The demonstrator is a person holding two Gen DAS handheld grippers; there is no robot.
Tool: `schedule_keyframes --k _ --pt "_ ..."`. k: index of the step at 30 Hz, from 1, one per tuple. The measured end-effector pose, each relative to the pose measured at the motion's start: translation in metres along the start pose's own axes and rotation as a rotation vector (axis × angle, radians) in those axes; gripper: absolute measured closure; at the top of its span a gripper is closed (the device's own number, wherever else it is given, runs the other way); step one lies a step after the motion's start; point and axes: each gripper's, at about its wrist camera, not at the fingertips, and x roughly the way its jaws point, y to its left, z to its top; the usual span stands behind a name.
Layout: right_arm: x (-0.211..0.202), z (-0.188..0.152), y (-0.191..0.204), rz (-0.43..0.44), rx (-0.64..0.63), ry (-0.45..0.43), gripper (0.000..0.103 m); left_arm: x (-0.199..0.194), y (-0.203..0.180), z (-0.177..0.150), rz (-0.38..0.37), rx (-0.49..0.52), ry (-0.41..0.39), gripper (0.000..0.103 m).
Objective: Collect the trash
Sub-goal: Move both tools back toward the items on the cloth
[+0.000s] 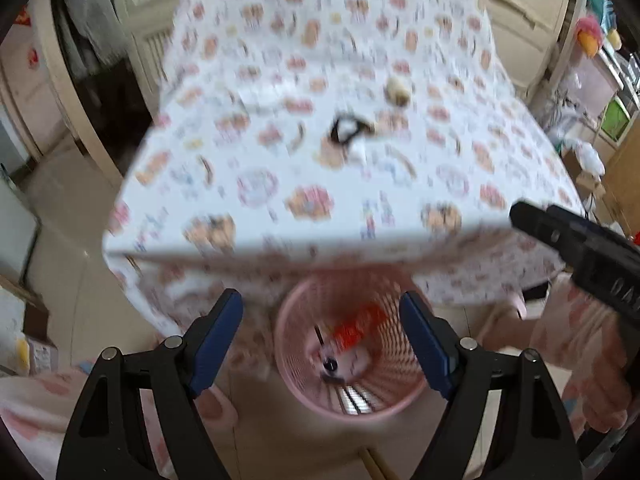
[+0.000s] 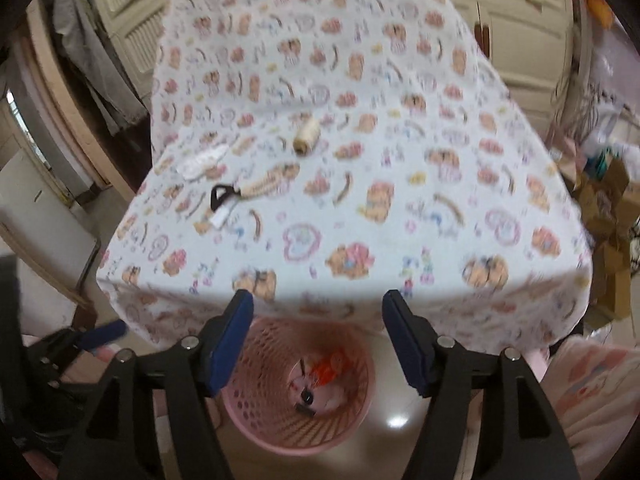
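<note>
Below, pink basket (image 2: 298, 392) between open, empty right gripper (image 2: 318, 344) fingers.

Ahead of me a counter (image 2: 400, 208) under a white cartoon-print cloth, cream louvred cupboard doors (image 2: 132, 20) behind it, grey garments (image 1: 88, 20) hanging at left, pale glossy floor tiles (image 2: 396, 420) catching a light, cardboard boxes (image 2: 612, 216) at right, cluttered shelves (image 1: 608, 80) beyond.

We see soft, even daylight and heavy motion blur smearing the tablecloth (image 2: 360, 128) print in both views. A bright glare spot sits on the floor (image 2: 397, 422), and the fisheye bends and darkens the edges.
</note>
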Motion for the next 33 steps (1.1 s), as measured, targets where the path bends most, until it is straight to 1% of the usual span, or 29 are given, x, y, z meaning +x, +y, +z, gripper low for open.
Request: schedule_keyframes --k 2,3,5,8,11,14,16,19,21,24,26,28,30,33 --pt "-0.002 0.001 0.004 -0.008 -0.024 -0.023 0.034 -0.007 0.001 0.002 0.009 0.014 -0.057 0.023" --pt "-0.003 0.002 0.006 -0.01 -0.036 -0.029 0.034 -0.01 0.003 0.002 0.026 0.021 -0.089 0.022" --pt "-0.003 0.002 0.007 -0.019 -0.056 -0.03 0.034 -0.011 0.009 0.005 0.048 0.004 -0.124 0.02" --pt "0.002 0.001 0.007 -0.02 -0.074 -0.015 0.034 -0.009 0.023 0.012 0.029 -0.06 -0.124 0.02" --pt "0.007 0.001 0.004 0.008 -0.067 0.005 0.034 -0.008 0.033 0.016 0.053 -0.1 -0.133 0.02" --pt "0.008 0.005 0.004 0.031 -0.067 0.0 0.034 -0.008 0.033 0.014 0.067 -0.102 -0.161 0.02" --pt "0.008 0.009 0.005 0.051 -0.068 -0.003 0.034 -0.006 0.032 0.014 0.097 -0.095 -0.176 0.02" --pt "0.007 0.019 0.011 0.102 -0.072 0.0 0.034 0.002 0.034 0.018 0.045 -0.125 -0.167 0.02" --pt "0.004 0.027 0.018 0.115 -0.083 -0.015 0.036 0.003 0.035 0.02 0.043 -0.137 -0.173 0.02" --pt "0.005 0.044 0.027 0.128 -0.093 -0.009 0.04 0.006 0.037 0.025 0.054 -0.148 -0.184 0.02" --pt "0.012 0.057 0.029 0.162 -0.074 0.021 0.047 0.01 0.041 0.027 0.059 -0.169 -0.17 0.02" --pt "0.025 0.071 0.032 0.184 -0.049 0.058 0.052 0.015 0.045 0.027 0.057 -0.202 -0.147 0.02" --pt "0.038 0.079 0.038 0.193 -0.059 0.08 0.055 0.017 0.048 0.026 0.06 -0.218 -0.134 0.02" --pt "0.068 0.091 0.05 0.216 -0.064 0.158 0.064 0.016 0.049 0.027 0.068 -0.215 -0.141 0.02"
